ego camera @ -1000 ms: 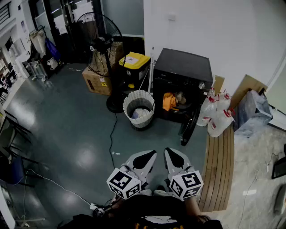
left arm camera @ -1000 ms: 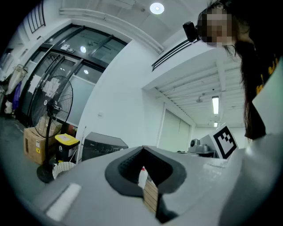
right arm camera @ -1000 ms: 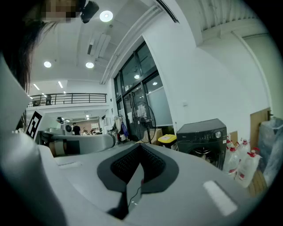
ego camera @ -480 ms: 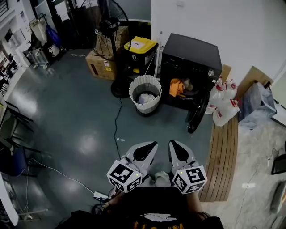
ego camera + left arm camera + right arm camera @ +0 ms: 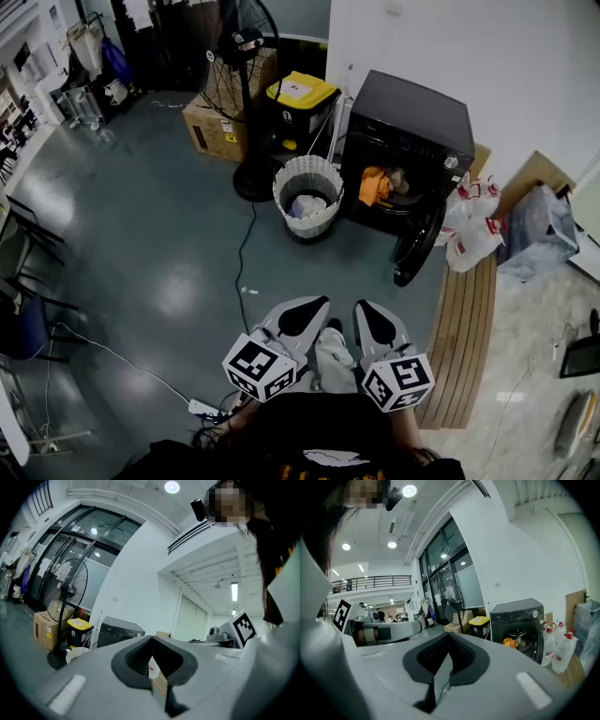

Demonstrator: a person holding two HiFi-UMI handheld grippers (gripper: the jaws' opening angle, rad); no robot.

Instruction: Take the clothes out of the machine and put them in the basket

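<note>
The black washing machine [image 5: 410, 120] stands by the white wall with its round door [image 5: 418, 246] swung open. Orange clothes [image 5: 374, 185] show in its drum. A white woven basket [image 5: 284, 181] sits on the floor just left of it, with pale clothes [image 5: 305, 206] inside. My left gripper [image 5: 302, 316] and right gripper [image 5: 371, 321] are held side by side close to my body, far from the machine. Both are shut and hold nothing. The right gripper [image 5: 446, 660] faces the machine [image 5: 518, 620]. The left gripper [image 5: 151, 660] sees the machine [image 5: 119, 627] in the distance.
A standing fan [image 5: 239, 52], a cardboard box [image 5: 217, 131] and a yellow-lidded bin [image 5: 298, 105] stand behind the basket. A black cable [image 5: 242, 267] runs across the floor. White jugs [image 5: 472, 230], a blue bag [image 5: 536, 230] and wooden boards [image 5: 464, 342] lie right of the machine.
The head view has shifted, so the machine and basket sit a little further right and higher. Both grippers stay shut in the same place by my body.
</note>
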